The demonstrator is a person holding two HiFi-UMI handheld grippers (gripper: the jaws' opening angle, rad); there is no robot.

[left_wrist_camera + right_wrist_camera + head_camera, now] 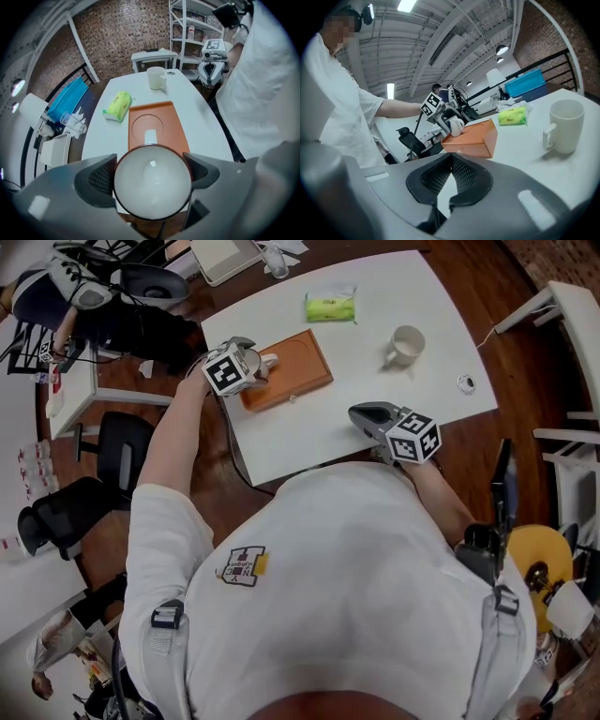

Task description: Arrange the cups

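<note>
The left gripper (152,177) grips a round white cup (152,187) over the orange rectangular tray (165,111), hiding its near end. The right gripper (450,176) is closed and empty, a white handled mug (565,124) ahead to its right

I can read no word or number anywhere. The cube (227,369) on my left claw (261,362) bears black-and-white square markers, which are patterns and not letters. The cube (413,436) on my right claw (364,414) bears the same kind. The green packet (330,307) at the far side of the desk (412,287) has darker print on its face, too small to read. On the back of my white shirt (356,596), towards the left, sits a small emblem (244,567) with a yellow tab; its marks are too blurred to make out.
</note>
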